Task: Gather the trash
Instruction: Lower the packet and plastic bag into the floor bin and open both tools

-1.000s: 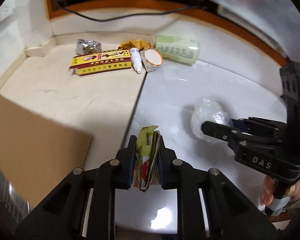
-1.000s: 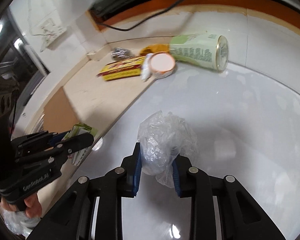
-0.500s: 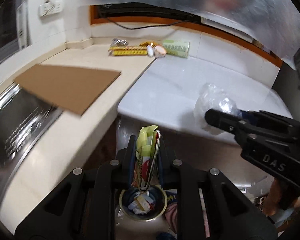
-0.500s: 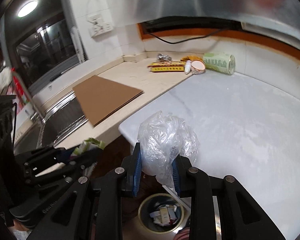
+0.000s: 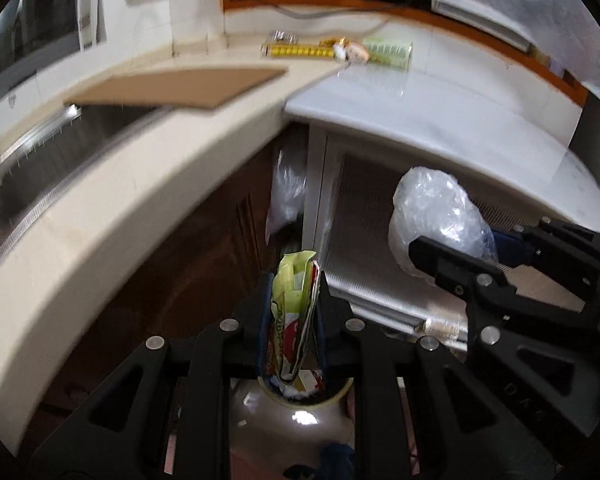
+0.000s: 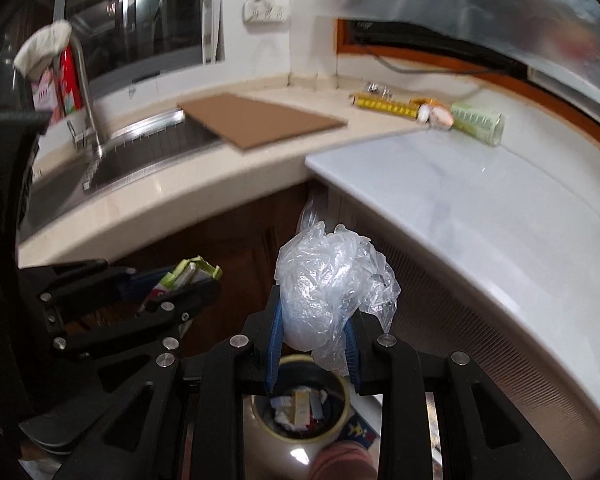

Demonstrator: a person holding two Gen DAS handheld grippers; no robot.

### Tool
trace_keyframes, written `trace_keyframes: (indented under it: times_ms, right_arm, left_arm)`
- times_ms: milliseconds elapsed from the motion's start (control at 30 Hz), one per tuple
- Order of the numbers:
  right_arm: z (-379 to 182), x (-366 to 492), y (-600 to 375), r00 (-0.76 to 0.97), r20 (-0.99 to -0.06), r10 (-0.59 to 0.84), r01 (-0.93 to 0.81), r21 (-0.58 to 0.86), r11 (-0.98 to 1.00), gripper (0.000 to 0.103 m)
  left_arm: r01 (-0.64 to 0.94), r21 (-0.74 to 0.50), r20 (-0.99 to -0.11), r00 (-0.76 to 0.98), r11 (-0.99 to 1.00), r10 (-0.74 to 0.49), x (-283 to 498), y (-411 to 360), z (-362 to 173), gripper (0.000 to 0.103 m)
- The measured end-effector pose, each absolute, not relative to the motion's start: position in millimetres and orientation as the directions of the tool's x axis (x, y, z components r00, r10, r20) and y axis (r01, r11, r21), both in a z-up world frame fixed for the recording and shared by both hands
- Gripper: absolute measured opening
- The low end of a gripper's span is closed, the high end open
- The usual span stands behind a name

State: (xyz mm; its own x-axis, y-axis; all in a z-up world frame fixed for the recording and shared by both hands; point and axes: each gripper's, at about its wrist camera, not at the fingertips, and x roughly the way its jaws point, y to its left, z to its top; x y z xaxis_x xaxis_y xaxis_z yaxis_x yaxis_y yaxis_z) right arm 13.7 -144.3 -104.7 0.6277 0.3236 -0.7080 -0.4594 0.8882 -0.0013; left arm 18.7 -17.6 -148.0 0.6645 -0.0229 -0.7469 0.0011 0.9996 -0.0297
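Note:
My left gripper point(image 5: 293, 312) is shut on a flattened green, white and red wrapper point(image 5: 294, 300) and hangs just above the round trash bin point(image 5: 332, 400) on the floor. The right gripper point(image 6: 312, 340) is shut on a crumpled clear plastic bag point(image 6: 324, 284), also over the bin point(image 6: 340, 420), which holds several scraps. Each gripper shows in the other's view: the right one point(image 5: 460, 260) with its bag point(image 5: 436, 208), the left one point(image 6: 204, 280) with its wrapper point(image 6: 188, 274). More trash lies far back on the counter: a yellow box point(image 6: 384, 105), a green can point(image 6: 478, 122).
A curved beige counter point(image 6: 172, 196) carries a sink point(image 6: 140, 152) with a tap and a brown cardboard sheet point(image 6: 256, 122). A white worktop point(image 6: 480, 216) runs to the right above a ribbed cabinet front point(image 5: 364, 236). Dark cabinet doors stand behind the bin.
Both grippers have drawn back from over the counter and sunk in front of it, each keeping its load. The bin on the floor has come into view beneath them.

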Motion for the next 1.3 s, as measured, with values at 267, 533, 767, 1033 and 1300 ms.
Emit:
trace_keyframes:
  times_ms: [267,533,767,1033,1300]
  right_arm:
    - [-184,15,-130,0.525,-0.802,0.285,-0.474,0.003,0.881,0.026]
    - [-252,37,-119,0.430,-0.861,0.270,-0.477,0.038,0.878,0.026]
    - [-298,68,-117,0.365,-0.890,0.273,-0.479,0.072,0.875,0.026]
    - [-344,102,-120,0.275,-0.916,0.292,-0.470,0.137,0.872,0.027]
    - [-386,137,-129,0.205,-0.928,0.312,-0.442,0.196,0.875,0.033]
  left_arm:
    - [-0.010,-0.066,-0.809,0.585,0.998,-0.048,23,-6,-209,0.016]
    - [-0.008,-0.123,-0.824,0.558,0.992,-0.097,42,6,-258,0.016]
    - [0.008,-0.156,-0.849,0.510,0.988,-0.138,61,15,-302,0.016]
    - [0.050,-0.176,-0.878,0.443,0.983,-0.180,78,13,-337,0.020]
    - [0.089,-0.199,-0.898,0.383,0.976,-0.218,101,6,-368,0.024]
